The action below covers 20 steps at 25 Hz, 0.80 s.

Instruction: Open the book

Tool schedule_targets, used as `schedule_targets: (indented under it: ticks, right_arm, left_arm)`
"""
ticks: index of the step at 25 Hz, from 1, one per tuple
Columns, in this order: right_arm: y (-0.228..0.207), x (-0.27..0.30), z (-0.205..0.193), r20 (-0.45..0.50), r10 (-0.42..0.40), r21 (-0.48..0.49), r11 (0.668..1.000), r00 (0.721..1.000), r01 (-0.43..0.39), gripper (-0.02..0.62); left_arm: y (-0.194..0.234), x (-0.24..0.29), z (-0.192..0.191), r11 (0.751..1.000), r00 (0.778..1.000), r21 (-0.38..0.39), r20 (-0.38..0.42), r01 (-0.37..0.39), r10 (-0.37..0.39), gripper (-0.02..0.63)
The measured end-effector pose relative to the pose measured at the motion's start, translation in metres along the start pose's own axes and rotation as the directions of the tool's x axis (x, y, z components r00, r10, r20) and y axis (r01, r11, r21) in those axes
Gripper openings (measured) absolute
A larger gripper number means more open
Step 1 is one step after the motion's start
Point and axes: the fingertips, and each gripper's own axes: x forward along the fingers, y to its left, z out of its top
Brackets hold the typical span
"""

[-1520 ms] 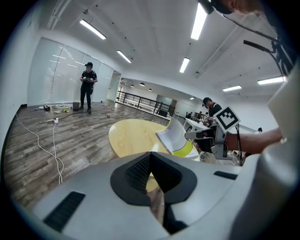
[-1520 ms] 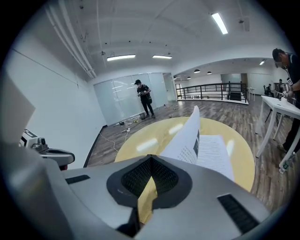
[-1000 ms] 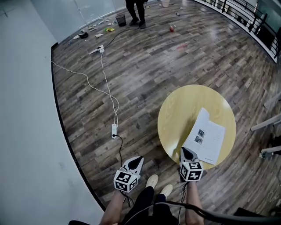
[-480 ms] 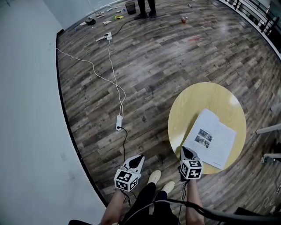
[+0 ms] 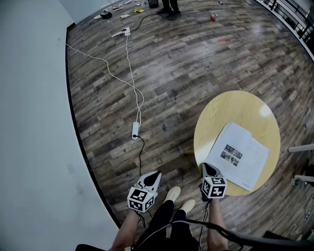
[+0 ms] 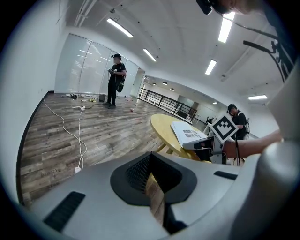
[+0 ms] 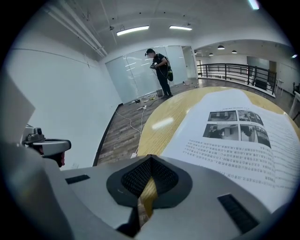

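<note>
Fingers (image 7: 165, 177) of the right gripper (image 5: 208, 170) are pressed together at the tip, with nothing between them; in the right gripper view only a thin sliver of yellow tabletop shows behind the seam. The left gripper (image 5: 152, 177) has its fingers closed tip to tip in the same way and is likewise empty; in the left gripper view we see plank flooring through the narrow slit.

We find the book (image 5: 244, 157) lying flat on the round yellow table (image 5: 230, 108), on the half nearer the person, one printed face upward with small photos above lines of text; its near corner reaches the table's rim. The right gripper hangs at the table's near edge, just beside the book's left corner; we cannot tell whether it touches the tabletop; it points at bare wood to the left of the book. The left gripper hangs over the wooden floor (image 5: 171, 78), left of the table and well apart from the book; the person's shoes (image 5: 171, 193) stand between the two grippers.

Background: a white cable (image 5: 128, 73) runs across the floor to a power strip (image 5: 135, 130); a white wall (image 5: 34, 122) bounds the floor on the left; a second person (image 6: 115, 79) stands at the far end of the room; a railing (image 5: 294, 14) closes the far right side.
</note>
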Motion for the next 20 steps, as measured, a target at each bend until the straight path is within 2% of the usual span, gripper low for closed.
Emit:
schedule_targets:
  ticks: [6, 11, 12, 15, 16, 20]
  right_arm:
    - [0.001, 0.003, 0.000, -0.011, 0.004, 0.011, 1.000, 1.000, -0.004, 0.003]
    - [-0.002, -0.001, 0.004, 0.017, 0.001, 0.030, 1.000, 1.000, -0.001, 0.005]
    - [0.000, -0.003, 0.005, 0.024, 0.020, 0.039, 0.999, 1.000, -0.021, 0.025]
    - [0.007, -0.004, 0.009, 0.042, 0.072, 0.065, 0.995, 0.996, -0.075, 0.166]
    - [0.008, -0.005, 0.009, 0.046, 0.077, 0.066, 0.995, 0.996, -0.080, 0.192]
    - [0.006, -0.011, 0.012, 0.053, 0.071, 0.068, 0.995, 0.996, -0.075, 0.192]
  left_arm:
    - [0.000, -0.002, -0.002, 1.000, 1.000, -0.008, -0.005, -0.003, 0.003, -0.002]
    - [-0.008, -0.001, 0.005, 1.000, 1.000, 0.009, 0.010, 0.007, -0.007, -0.002]
    - [-0.009, -0.002, 0.006, 1.000, 1.000, 0.011, 0.012, 0.007, -0.007, -0.002]
    - [-0.009, -0.004, 0.007, 1.000, 1.000, 0.015, 0.014, 0.006, -0.006, -0.002]
    - [-0.010, -0.005, 0.006, 1.000, 1.000, 0.016, 0.013, 0.006, -0.006, -0.002]
    - [-0.016, -0.008, 0.009, 1.000, 1.000, 0.022, 0.020, 0.009, -0.009, -0.002]
